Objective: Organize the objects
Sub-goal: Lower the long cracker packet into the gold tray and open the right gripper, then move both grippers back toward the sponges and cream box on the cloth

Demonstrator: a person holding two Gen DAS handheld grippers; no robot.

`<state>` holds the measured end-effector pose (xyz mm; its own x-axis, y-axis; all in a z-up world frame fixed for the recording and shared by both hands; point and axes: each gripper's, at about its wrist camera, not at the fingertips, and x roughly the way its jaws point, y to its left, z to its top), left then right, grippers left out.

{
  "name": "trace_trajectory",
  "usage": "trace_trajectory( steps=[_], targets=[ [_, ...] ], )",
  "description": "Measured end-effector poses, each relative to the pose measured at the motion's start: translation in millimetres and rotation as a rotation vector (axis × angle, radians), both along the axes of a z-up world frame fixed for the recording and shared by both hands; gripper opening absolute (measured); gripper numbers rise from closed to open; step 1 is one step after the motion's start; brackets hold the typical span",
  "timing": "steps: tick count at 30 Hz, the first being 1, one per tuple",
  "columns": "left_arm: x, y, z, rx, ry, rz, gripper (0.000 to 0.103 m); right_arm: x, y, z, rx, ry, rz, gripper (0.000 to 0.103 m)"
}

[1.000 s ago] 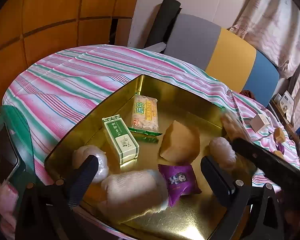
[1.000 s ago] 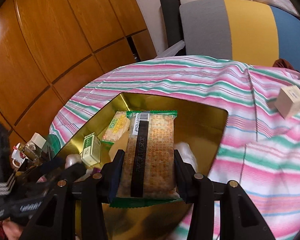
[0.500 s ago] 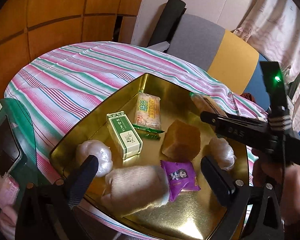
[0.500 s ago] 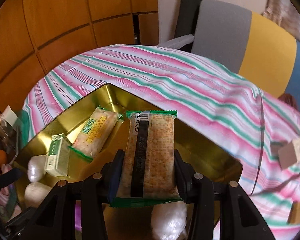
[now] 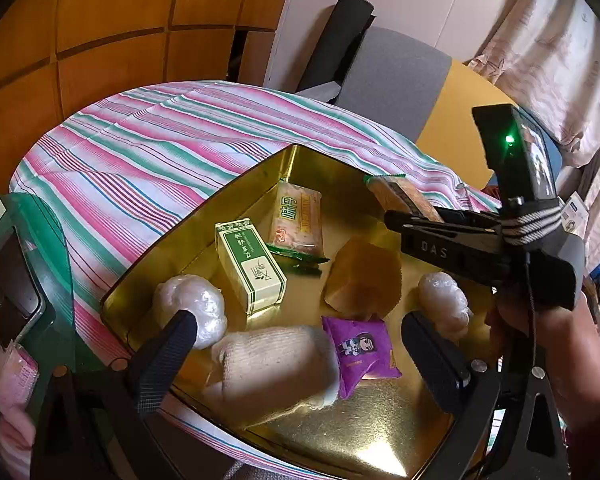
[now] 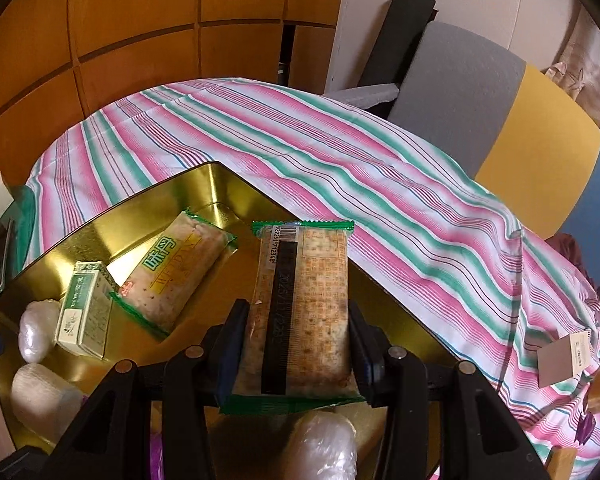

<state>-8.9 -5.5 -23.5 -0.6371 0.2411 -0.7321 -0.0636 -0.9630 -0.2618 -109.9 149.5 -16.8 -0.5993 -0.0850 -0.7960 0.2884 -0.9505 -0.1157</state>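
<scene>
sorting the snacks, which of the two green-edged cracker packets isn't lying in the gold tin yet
The barcode-side-up cracker packet, clamped in the right gripper above the gold tin; the other packet lies flat inside.

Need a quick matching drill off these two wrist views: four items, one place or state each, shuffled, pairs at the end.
Items:
1. cracker packet
2. green-and-white box
3. purple sachet
4. small tan box

Places or states:
A. lying on the striped cloth, outside the gold tray
B. clamped in the right gripper
C. in the tray, beside the white cloth roll
D. in the tray, next to the yellow-lettered snack pack

Pairs: 1-B, 2-D, 3-C, 4-A
</scene>
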Motion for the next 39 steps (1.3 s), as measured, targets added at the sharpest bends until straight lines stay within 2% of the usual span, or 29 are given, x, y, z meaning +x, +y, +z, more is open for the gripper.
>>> trace_trajectory(
  steps=[8, 13, 20, 23, 26, 29, 34, 39],
  targets=[
    [1, 3, 0, -0.005, 0.001, -0.002, 0.103, 4, -2, 3, 0.014, 0.010, 0.000, 0.047],
    [2, 5, 0, -0.014, 0.004, -0.008, 0.103, 14, 7, 14, -0.028, 0.036, -0.023, 0.047],
    [8, 12, 0, 0.003, 0.012, -0.035, 0.103, 37, 42, 33, -0.163, 0.079, -0.112, 0.047],
    [12, 14, 5, 0.036, 0.039, -0.046, 0.103, 55, 63, 41, -0.199, 0.133, -0.163, 0.047],
    [15, 19, 7, 0.031, 0.051, -0.063, 0.103, 78, 88, 43, -0.205, 0.187, -0.221, 0.048],
    [17, 25, 5, 0.033, 0.040, -0.081, 0.103, 94, 117, 40, -0.220, 0.206, -0.299, 0.048],
    [24, 39, 4, 0.026, 0.029, -0.130, 0.103, 123, 163, 21, -0.291, 0.158, -0.426, 0.049],
    [38, 59, 7, -0.040, 0.074, -0.196, 0.103, 158, 197, -10, -0.303, 0.111, -0.525, 0.049]
  ],
)
